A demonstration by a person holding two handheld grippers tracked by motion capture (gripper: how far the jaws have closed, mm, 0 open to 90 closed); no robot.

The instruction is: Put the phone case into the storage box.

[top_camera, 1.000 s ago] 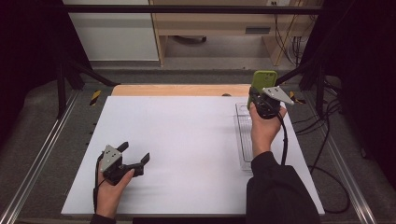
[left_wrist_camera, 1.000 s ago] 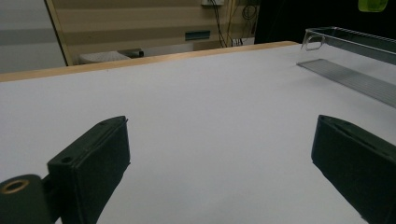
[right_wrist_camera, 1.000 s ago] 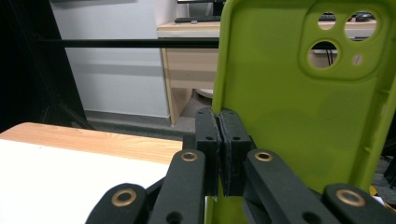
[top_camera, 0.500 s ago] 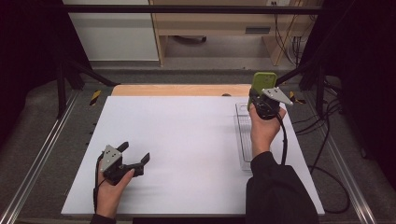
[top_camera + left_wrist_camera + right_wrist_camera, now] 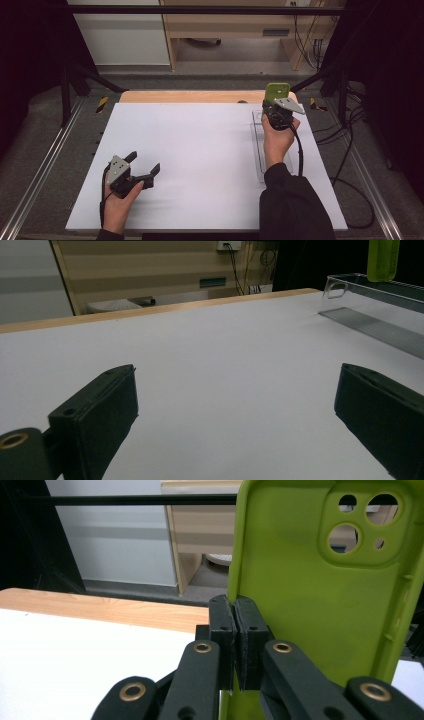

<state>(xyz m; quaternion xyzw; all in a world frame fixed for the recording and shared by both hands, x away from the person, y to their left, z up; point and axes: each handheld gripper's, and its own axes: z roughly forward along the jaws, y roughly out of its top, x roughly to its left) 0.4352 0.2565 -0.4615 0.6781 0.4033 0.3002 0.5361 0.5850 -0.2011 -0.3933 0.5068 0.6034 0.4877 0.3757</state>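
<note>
White table (image 5: 200, 150), dim workshop behind. No real change over the last second: right gripper (image 5: 278, 107) still pinching the green phone case (image 5: 277, 92) upright above the clear tray's (image 5: 260, 165) far end. Left gripper (image 5: 141, 168) resting wide open, empty, near the front-left corner. Likely paused before placing.

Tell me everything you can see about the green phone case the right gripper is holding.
The phone case is lime green, matte, and looks like soft silicone. Its inner side faces the right gripper's camera, with a raised camera block at the top holding three round cutouts and a smaller hole. It stands upright, lifted above the clear tray at the far right of the white table. The right gripper pinches its left edge, jaws shut on it; nothing else touches it.
</note>
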